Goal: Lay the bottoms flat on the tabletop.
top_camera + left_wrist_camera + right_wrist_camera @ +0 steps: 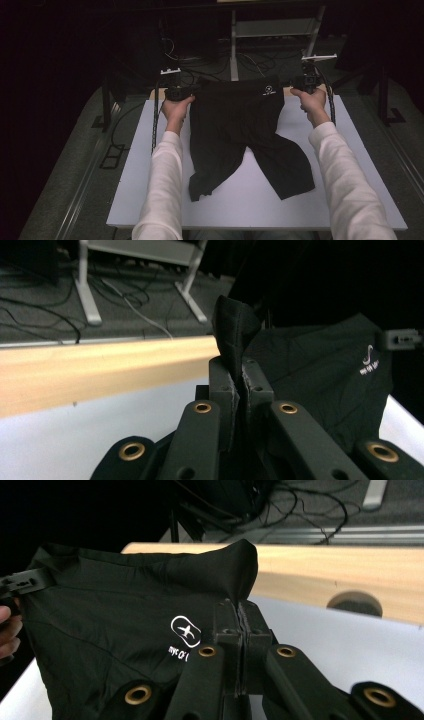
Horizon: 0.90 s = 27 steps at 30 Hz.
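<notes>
Shorts legs point(250, 165) trail on the near white table point(350, 165) while left gripper point(186, 92) and right gripper point(295, 84), jaws clamped on opposite waistband corners, lift the far edge taut to spread the black shorts point(235, 117) flat.

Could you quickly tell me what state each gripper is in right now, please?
Left gripper: closed on the waistband corner of the black shorts.
Right gripper: closed on the opposite waistband corner.

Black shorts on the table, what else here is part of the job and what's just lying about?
In the job:
black shorts, held up by the waistband
left gripper, jaws shut on one waistband corner
right gripper, jaws shut on the other corner
white table

Lying about:
floor cables
metal frame legs
</notes>
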Available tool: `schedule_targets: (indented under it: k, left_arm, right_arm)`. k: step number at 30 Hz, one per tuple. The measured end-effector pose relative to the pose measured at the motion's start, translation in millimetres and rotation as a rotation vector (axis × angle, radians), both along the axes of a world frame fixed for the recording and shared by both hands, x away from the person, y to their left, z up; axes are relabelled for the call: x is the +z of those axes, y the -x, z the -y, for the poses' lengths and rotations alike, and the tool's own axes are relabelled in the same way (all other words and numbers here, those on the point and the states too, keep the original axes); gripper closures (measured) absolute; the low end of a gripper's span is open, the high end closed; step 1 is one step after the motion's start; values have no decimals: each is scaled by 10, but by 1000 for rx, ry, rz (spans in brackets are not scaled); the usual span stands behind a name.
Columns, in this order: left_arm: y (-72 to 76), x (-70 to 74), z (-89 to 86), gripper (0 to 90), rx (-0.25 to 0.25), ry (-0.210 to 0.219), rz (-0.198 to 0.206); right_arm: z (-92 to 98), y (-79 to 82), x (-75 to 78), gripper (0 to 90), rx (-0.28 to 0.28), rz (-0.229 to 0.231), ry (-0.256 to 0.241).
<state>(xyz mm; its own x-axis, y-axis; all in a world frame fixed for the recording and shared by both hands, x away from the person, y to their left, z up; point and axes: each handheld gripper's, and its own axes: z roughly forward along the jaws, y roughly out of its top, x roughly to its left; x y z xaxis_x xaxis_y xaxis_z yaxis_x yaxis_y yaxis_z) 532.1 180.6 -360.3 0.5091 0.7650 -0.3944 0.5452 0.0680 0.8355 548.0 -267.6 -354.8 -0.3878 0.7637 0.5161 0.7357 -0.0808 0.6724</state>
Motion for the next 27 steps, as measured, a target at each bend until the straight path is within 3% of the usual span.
schedule_targets:
  k: [4,9,10,11,12,14,17,19,22,25,27]
  left_arm:
    - [-25,-23,-3,862,16,34,12]
    - [-78,-90,50,851,39,29,29]
    - [-86,-123,58,799,57,20,22]
    - [-96,-155,64,674,74,13,-5]
    - [-106,-203,62,602,88,0,-56]
    - [-84,-310,45,511,113,-5,-98]
    - [-3,-468,0,406,122,42,-117]
    - [53,-542,-50,327,107,70,-127]
    - [136,-572,-86,184,109,63,-118]
    - [205,-547,-103,75,91,66,-107]
    - [253,-506,-95,3,70,39,-108]
  right_arm:
    - [6,6,58,873,-20,45,-29]
    - [-8,-55,24,871,-59,75,-9]
    - [-13,-69,-1,859,-69,75,-5]
    - [-18,-83,-40,781,-78,59,5]
    - [-20,-91,-76,665,-105,31,21]
    - [-8,-90,-232,596,-159,-46,-10]
    - [-6,-35,-483,520,-147,-83,23]
    - [19,13,-599,479,-143,-90,14]
    - [75,106,-730,366,-140,-98,11]
    - [102,182,-744,188,-118,-80,15]
    - [110,241,-729,95,-97,-55,3]
